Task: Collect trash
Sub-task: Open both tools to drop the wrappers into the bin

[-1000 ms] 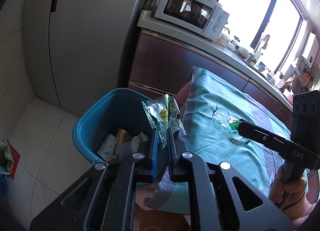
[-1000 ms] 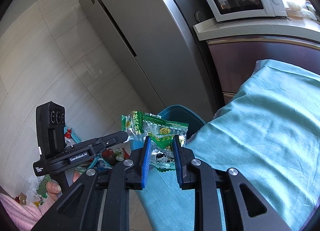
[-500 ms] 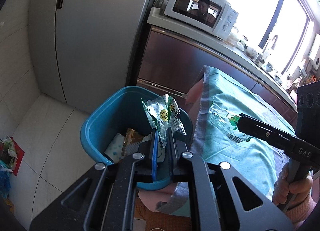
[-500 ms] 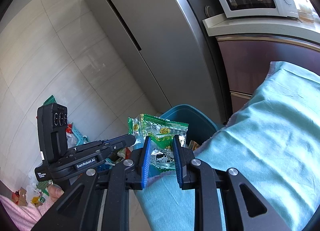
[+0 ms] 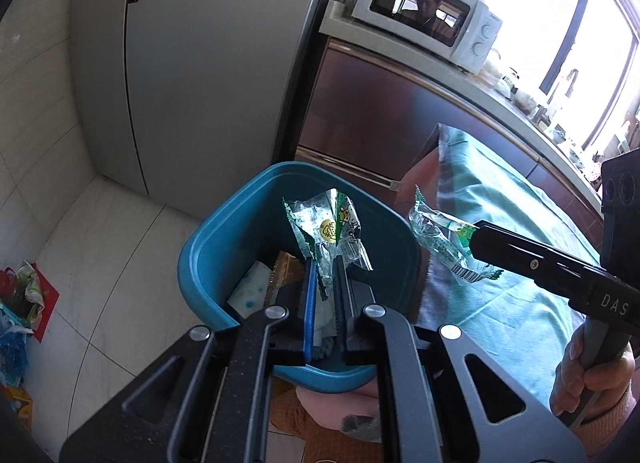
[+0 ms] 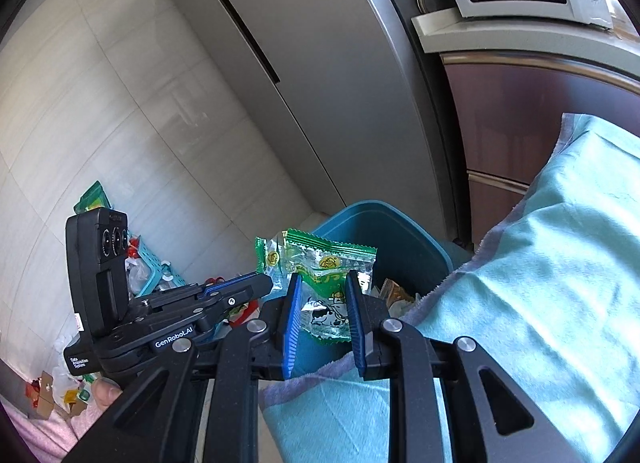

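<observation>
Wrappers: left tool (image 5: 324, 283) clamps one wrapper (image 5: 326, 229), right tool (image 6: 322, 303) another (image 6: 326, 275), over the blue bin (image 5: 208, 255).

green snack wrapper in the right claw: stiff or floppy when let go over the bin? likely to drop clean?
Probably floppy: the wrapper is thin crinkled film, creased between the right claw pads. Likely very light, since it looks empty and see-through, so it may flutter rather than fall straight into the blue bin. Its slick film could also cling to a pad on release.
</observation>
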`<state>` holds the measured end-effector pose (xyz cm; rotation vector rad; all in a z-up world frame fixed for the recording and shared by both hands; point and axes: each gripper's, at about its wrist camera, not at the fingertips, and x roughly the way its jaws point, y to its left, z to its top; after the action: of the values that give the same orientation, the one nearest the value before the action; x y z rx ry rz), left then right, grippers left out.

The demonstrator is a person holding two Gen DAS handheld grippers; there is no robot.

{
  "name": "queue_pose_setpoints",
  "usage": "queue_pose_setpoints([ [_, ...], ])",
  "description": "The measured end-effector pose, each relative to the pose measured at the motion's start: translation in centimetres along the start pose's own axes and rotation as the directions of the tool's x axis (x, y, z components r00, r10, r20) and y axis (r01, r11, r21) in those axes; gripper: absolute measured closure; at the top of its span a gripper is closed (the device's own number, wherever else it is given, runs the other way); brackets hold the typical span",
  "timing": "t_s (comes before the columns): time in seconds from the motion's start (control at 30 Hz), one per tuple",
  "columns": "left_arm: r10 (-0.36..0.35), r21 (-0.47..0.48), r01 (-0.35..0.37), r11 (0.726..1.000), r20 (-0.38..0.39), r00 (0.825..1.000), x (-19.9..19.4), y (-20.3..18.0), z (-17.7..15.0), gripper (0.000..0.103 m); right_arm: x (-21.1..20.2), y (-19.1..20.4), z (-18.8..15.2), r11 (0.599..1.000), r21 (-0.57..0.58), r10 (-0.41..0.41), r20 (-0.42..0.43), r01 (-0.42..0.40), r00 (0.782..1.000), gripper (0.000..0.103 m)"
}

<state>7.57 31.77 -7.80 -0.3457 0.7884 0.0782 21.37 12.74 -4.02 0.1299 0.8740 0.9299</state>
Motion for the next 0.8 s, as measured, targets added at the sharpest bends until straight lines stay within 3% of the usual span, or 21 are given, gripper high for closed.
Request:
queue_pose_setpoints([
  [0.3,0.043,-0.012,-0.044,0.999,-0.029,0.999,1.7,1.1,-0.2,0.094,2.8,0.0,0.6,1.0,-0.003,-0.025,-0.052,0.025,0.998,0.082],
  [0.53,0.081,-0.014,-0.082,0.997,-0.04,0.996,3.0,1.5,0.0,0.094,4.4,-0.1,1.1,0.999,-0.002,-0.047,-0.072,0.047,0.996,0.076],
  [0.8,0.077,-0.034,-0.078,0.996,-0.045,0.996,4.1,1.9,0.1,0.09,4.6,-0.4,1.1,0.999,0.018,-0.034,-0.07,0.036,0.997,0.073],
])
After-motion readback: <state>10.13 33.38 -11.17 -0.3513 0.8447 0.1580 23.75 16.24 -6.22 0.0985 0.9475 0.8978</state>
